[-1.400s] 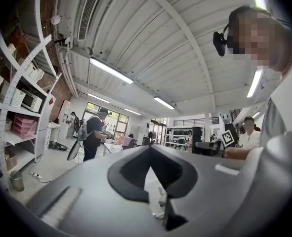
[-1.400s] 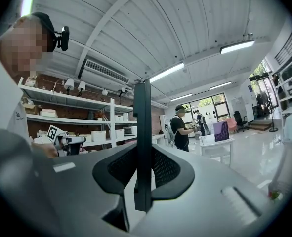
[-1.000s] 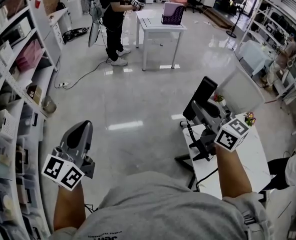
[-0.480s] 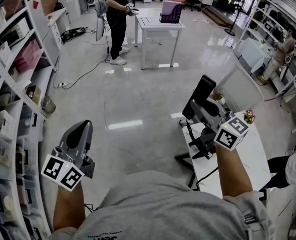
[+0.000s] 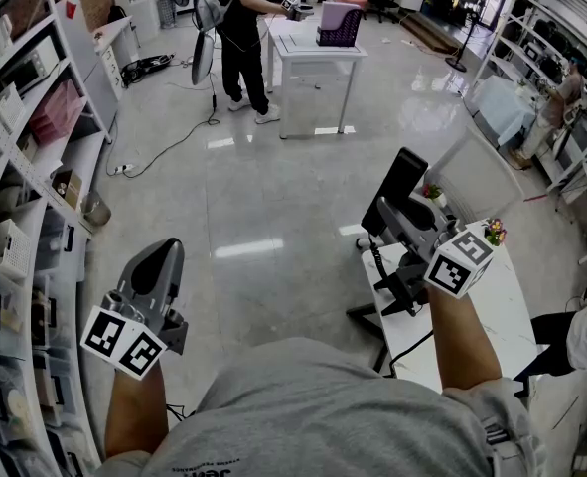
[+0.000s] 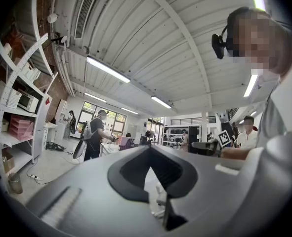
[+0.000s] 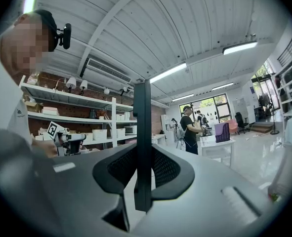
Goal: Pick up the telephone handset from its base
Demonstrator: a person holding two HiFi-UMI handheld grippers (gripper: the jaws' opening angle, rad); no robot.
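Room: glossy floor (image 5: 273, 197), shelving (image 5: 35, 167) on the left, a white tabletop (image 5: 492, 306) at lower right.
Right tool (image 5: 394, 215): clamped on the telephone handset (image 5: 402, 187), a thin dark slab seen edge-on between the jaws, held in the air past the tabletop's edge.
Base: not made out in any view.
Left tool (image 5: 162, 258): jaws together, empty, well apart over the floor.
Risk: the grip looks to sit low on the slab, so its long free end could lever and slip; a drop would meet hard floor.

White surface (image 5: 510, 311) on a glossy floor (image 5: 273, 187), two small flower pots (image 5: 433, 195) along its far edge.
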